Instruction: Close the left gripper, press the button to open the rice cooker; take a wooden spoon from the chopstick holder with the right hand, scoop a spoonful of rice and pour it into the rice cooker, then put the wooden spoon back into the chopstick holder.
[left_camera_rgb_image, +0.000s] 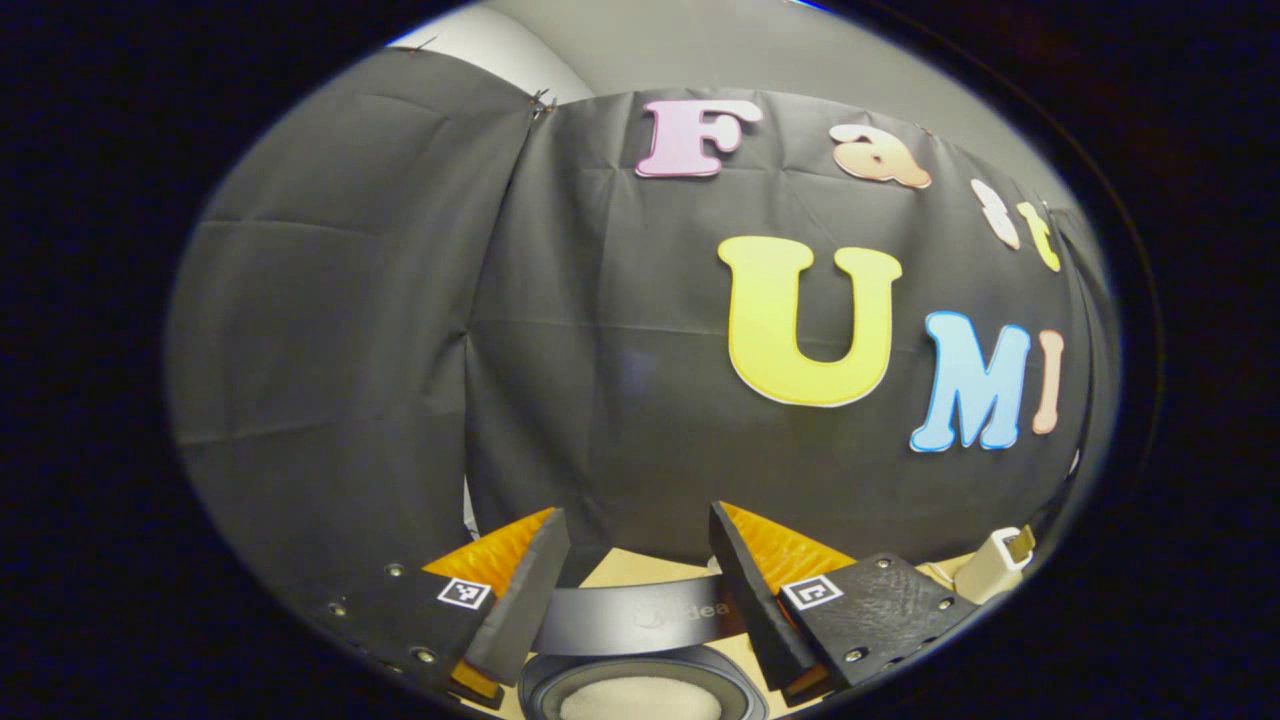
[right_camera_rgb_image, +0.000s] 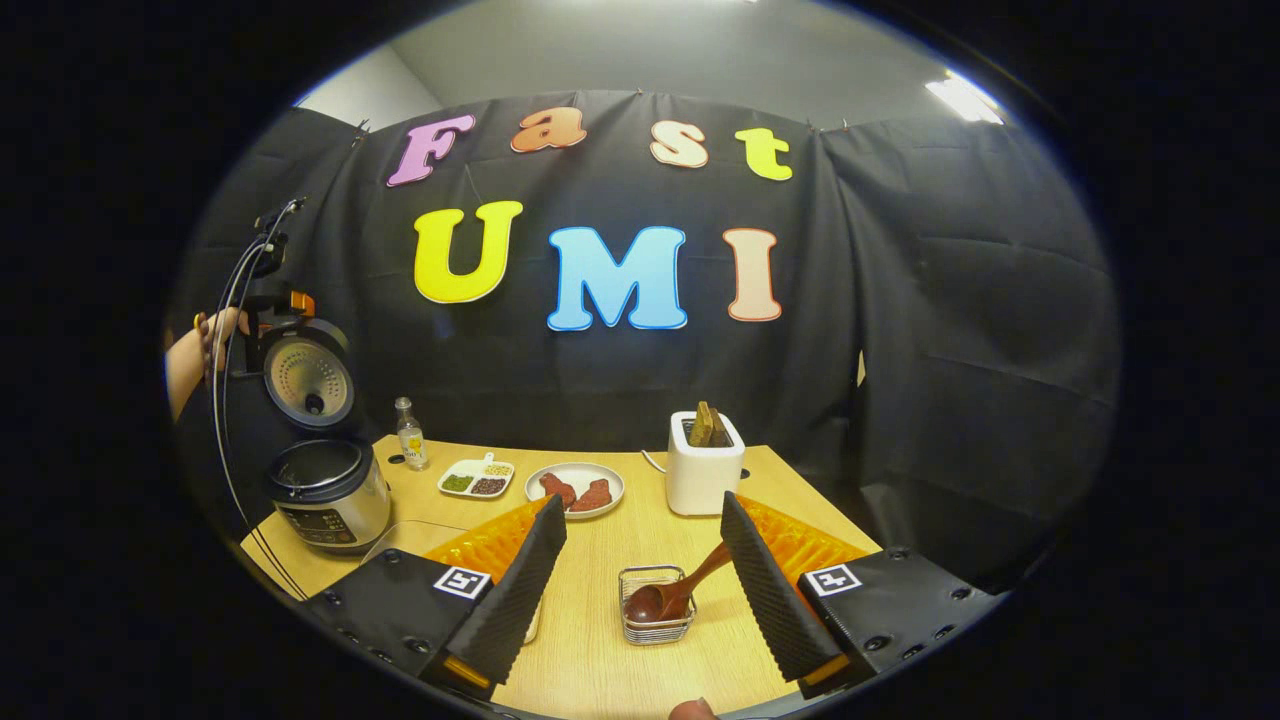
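The rice cooker (right_camera_rgb_image: 330, 495) stands at the table's left end with its lid (right_camera_rgb_image: 305, 380) swung up. A hand holds my left gripper (right_camera_rgb_image: 268, 300) just above that lid. In the left gripper view my left gripper (left_camera_rgb_image: 640, 520) is open, and the cooker's dark lid band (left_camera_rgb_image: 640, 615) and a round rim (left_camera_rgb_image: 640, 690) lie below and between its fingers. My right gripper (right_camera_rgb_image: 645, 515) is open above the table's near side. The wooden spoon (right_camera_rgb_image: 672, 597) lies in the wire chopstick holder (right_camera_rgb_image: 655, 628) between its fingers, untouched, its handle slanting toward the right finger.
A white toaster (right_camera_rgb_image: 705, 465) with bread stands at the back, also seen as the toaster (left_camera_rgb_image: 995, 560) low on the right. A plate of reddish food (right_camera_rgb_image: 575, 490), a divided dish (right_camera_rgb_image: 477, 480) and a small bottle (right_camera_rgb_image: 410, 435) sit behind. A clear container (right_camera_rgb_image: 415, 540) is partly hidden.
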